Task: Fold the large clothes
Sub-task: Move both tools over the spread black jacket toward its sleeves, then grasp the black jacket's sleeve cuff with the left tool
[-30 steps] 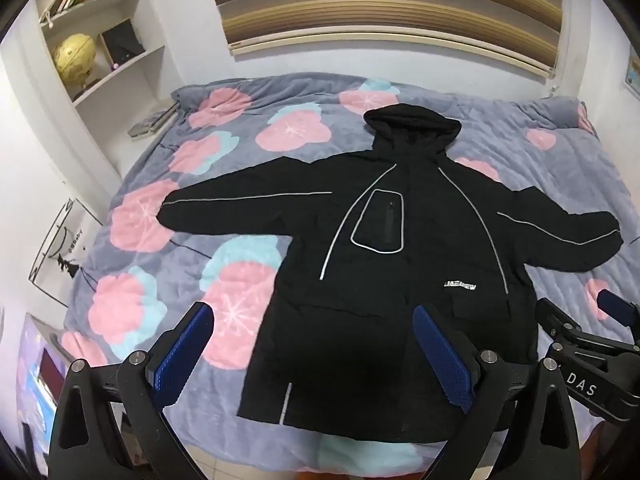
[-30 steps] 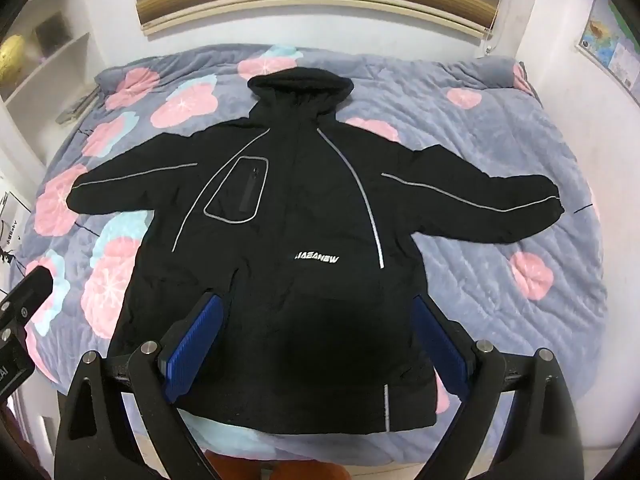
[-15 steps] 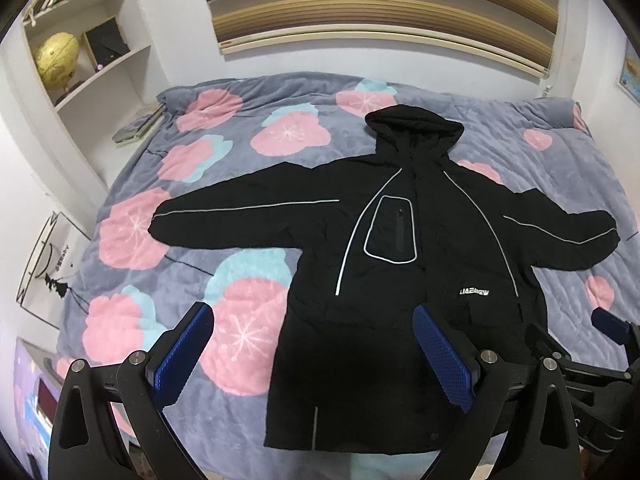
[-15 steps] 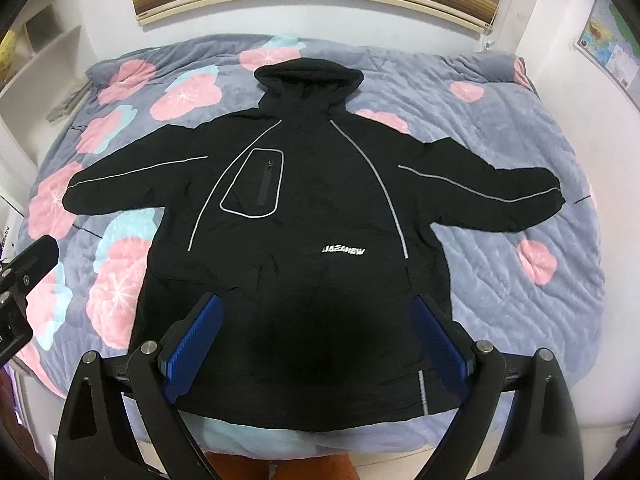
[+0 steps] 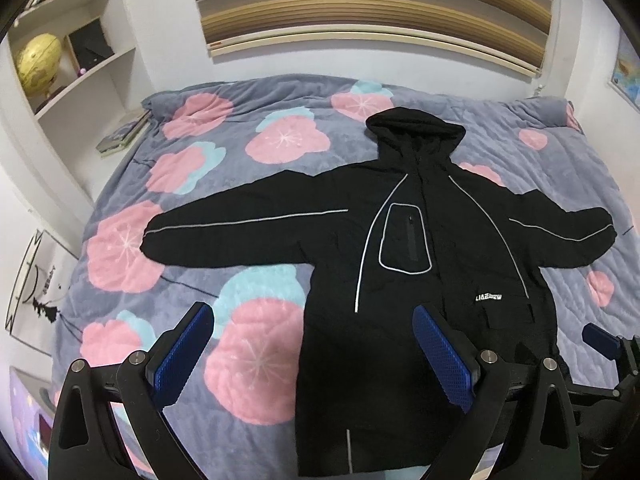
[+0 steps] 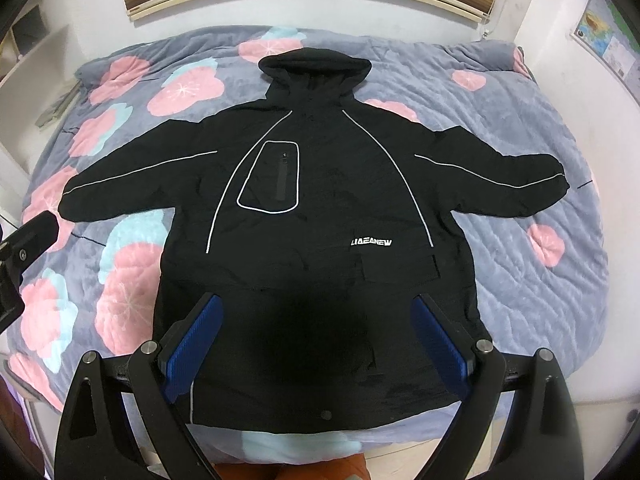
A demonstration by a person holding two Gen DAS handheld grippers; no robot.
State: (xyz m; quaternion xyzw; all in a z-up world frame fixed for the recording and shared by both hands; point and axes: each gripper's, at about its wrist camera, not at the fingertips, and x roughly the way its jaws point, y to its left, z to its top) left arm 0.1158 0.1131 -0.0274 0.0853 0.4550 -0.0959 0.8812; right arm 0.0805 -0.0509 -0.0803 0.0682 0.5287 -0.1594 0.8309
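A black hooded jacket (image 5: 420, 280) with thin white piping lies spread flat, front up, on the bed, both sleeves stretched out to the sides and hood at the far end. It also shows in the right wrist view (image 6: 320, 220). My left gripper (image 5: 316, 352) is open and empty, above the jacket's lower left edge. My right gripper (image 6: 316, 340) is open and empty, above the jacket's lower middle near the hem. The right gripper's tip shows at the left wrist view's right edge (image 5: 600, 340).
The bed is covered by a grey quilt with pink and teal flowers (image 5: 260, 360). White shelves with a yellow globe (image 5: 38, 60) and books stand at the left. A striped blind (image 5: 372, 8) hangs behind the bed. A map (image 6: 608, 36) hangs on the right wall.
Both grippers have moved forward and lower toward the bed, so the jacket looks larger. The left one has also shifted left. Both stay open.
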